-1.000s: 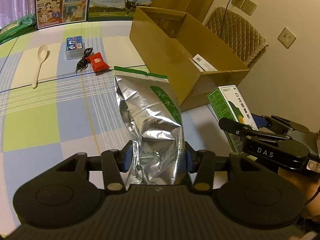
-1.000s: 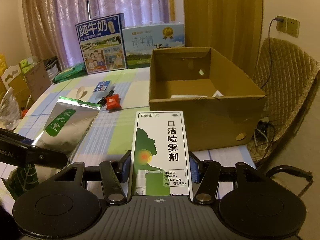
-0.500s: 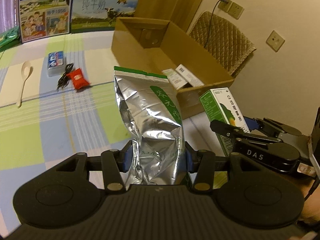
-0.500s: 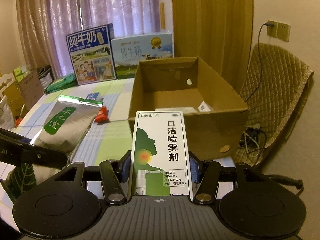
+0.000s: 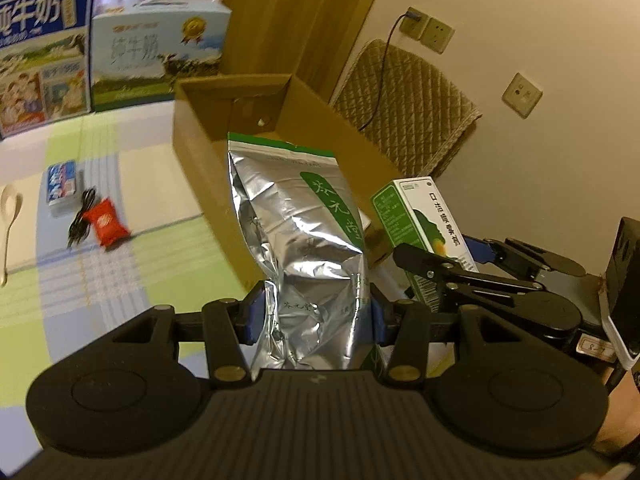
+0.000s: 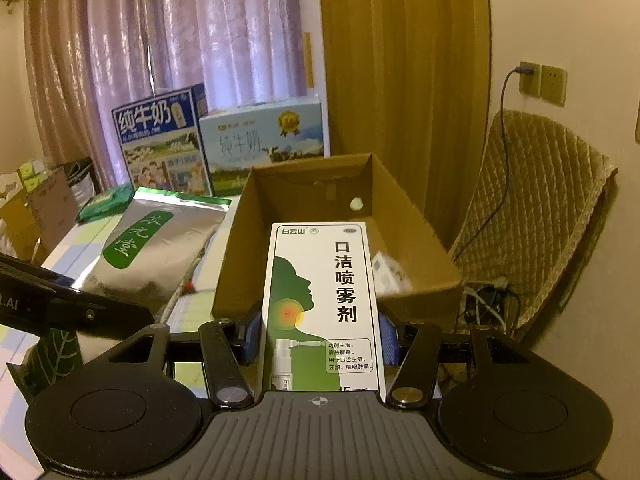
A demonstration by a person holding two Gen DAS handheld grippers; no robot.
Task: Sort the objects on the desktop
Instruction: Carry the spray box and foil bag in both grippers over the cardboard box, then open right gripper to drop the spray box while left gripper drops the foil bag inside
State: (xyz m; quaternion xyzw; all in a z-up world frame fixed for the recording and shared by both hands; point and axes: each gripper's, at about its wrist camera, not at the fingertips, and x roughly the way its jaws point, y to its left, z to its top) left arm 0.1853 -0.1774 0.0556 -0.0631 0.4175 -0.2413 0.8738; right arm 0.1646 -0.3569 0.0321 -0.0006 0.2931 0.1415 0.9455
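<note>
My left claw [image 5: 316, 316] is clamped on the silver foil pouch [image 5: 296, 236] and my right claw [image 6: 320, 338] on the white-and-green spray box [image 6: 324, 304], both held up just in front of the open cardboard box [image 6: 404, 216]. At least one small white pack [image 6: 390, 274] already lies inside that box, so I judge the sorting partly done. Still out on the table [image 5: 132, 272] beside the box are a red packet [image 5: 107, 227], a black cable [image 5: 80, 224], a blue-and-white pack [image 5: 62, 186] and a spoon [image 5: 8, 220].
</note>
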